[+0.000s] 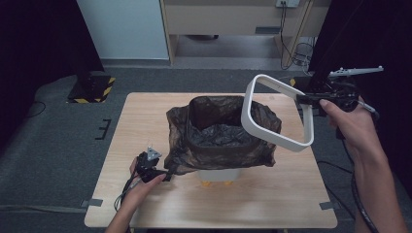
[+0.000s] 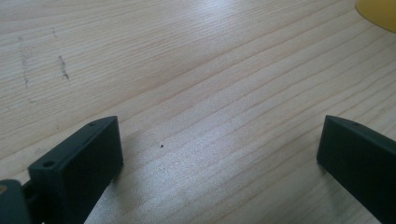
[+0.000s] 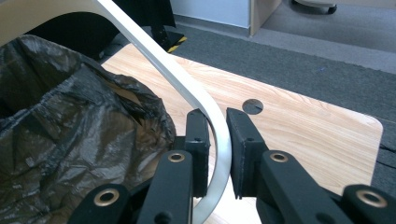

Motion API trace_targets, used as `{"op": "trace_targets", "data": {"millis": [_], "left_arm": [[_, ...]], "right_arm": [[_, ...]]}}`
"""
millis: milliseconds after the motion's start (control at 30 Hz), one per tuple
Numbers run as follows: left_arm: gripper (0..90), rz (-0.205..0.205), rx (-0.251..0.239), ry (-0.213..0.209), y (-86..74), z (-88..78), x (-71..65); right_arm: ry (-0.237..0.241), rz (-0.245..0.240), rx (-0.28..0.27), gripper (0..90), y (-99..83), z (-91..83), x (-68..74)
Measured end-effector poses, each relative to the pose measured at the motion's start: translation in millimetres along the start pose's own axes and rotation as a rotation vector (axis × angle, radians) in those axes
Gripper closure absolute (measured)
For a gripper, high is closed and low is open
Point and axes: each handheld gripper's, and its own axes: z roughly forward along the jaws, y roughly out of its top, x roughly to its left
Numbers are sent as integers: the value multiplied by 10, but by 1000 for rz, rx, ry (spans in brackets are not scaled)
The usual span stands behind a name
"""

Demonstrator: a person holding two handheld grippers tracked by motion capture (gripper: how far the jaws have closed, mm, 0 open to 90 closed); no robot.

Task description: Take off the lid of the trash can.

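Note:
A white bin lined with a dark plastic bag stands in the middle of the wooden table. My right gripper is shut on a white rounded-square ring and holds it tilted above the bin's right side. In the right gripper view the ring's thin band runs between my right gripper's pads, with the bag at left. My left gripper rests low at the bag's front-left corner. Its jaws stand open over bare table.
Something yellow peeks out under the bin's base; a yellow edge sits at the top right of the left gripper view. A black-and-yellow striped stand base is on the floor behind the table. A round hole marks the tabletop.

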Motion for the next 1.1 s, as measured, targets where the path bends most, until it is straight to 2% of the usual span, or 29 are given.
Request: {"op": "trace_targets", "data": {"millis": [1100], "left_arm": [[0,-1,0,2,1,1,-2]], "right_arm": [[-69,48,-7,798,-305,-314,-391]]}}
